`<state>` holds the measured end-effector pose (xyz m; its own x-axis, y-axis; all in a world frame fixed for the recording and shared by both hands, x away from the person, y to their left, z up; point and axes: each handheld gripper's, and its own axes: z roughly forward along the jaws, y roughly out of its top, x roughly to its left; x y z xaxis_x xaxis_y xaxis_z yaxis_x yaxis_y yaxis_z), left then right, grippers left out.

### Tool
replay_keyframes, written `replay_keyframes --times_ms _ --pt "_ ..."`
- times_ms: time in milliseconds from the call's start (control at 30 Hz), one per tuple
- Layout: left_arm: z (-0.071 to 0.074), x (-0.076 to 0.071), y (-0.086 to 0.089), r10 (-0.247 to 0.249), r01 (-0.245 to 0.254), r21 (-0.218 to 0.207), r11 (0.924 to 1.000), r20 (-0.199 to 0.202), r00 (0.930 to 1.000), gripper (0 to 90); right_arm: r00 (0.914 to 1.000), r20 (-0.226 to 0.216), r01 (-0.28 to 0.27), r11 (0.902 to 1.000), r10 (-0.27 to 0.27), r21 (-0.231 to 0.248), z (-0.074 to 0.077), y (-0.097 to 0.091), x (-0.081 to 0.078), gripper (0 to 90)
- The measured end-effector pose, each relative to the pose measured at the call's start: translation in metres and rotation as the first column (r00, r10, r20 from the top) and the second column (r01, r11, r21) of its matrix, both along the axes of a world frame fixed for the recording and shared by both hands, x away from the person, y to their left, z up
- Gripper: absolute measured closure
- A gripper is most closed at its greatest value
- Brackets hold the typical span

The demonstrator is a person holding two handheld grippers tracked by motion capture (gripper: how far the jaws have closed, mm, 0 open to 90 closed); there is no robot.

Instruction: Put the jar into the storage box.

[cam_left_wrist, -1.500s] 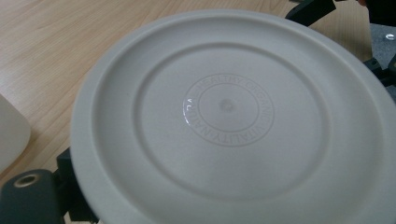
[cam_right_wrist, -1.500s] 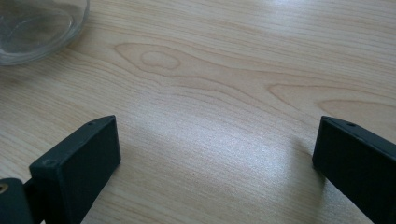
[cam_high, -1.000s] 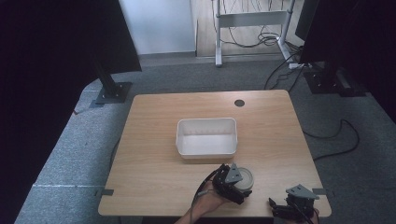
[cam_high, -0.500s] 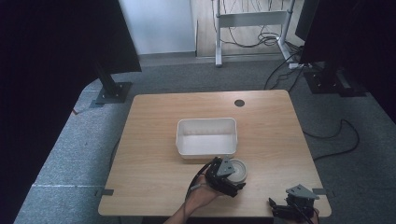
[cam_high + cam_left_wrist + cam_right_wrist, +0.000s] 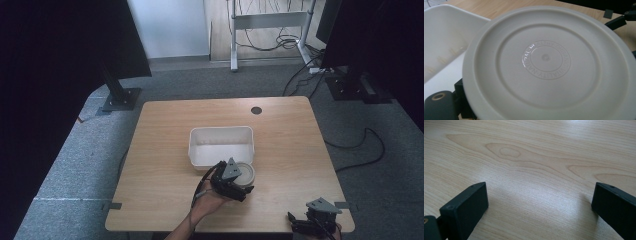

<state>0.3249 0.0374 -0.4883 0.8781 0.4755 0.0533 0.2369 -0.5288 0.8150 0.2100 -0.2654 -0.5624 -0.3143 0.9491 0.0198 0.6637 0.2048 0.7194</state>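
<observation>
Wooden table [image 5: 165,130] under grey carpet surroundings: nearest, the right gripper [image 5: 317,220] rests at the front edge, jaws spread wide apart. Beyond, the left gripper [image 5: 231,181] clamps a round white lid [image 5: 245,172], just beside the white bin [image 5: 220,145].

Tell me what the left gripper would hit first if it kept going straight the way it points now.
The left gripper carries a round grey plate and points toward the white bin. Going straight on, the plate's far edge would probably meet the bin's near wall first, though depth is hard to judge; it may already be over the rim.
</observation>
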Motion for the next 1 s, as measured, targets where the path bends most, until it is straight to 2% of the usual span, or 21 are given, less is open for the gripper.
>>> replay_keyframes --times_ms 433,833,1000 --pt "0.013 0.019 0.018 0.064 -0.064 -0.012 0.9979 0.01 0.9979 10.1 1.0 0.002 -0.002 1.0 0.002 -0.001 0.0 0.0 0.0 0.3" --pt "0.012 0.04 0.029 0.141 -0.141 -0.023 0.9898 0.008 0.99 10.1 1.0 0.002 -0.003 1.0 0.003 0.0 0.0 0.0 0.0 0.3" --pt "0.013 0.049 0.032 0.156 -0.156 -0.023 0.9875 0.005 0.9878 10.1 1.0 0.002 -0.003 1.0 0.003 0.0 0.0 0.0 0.0 0.3"
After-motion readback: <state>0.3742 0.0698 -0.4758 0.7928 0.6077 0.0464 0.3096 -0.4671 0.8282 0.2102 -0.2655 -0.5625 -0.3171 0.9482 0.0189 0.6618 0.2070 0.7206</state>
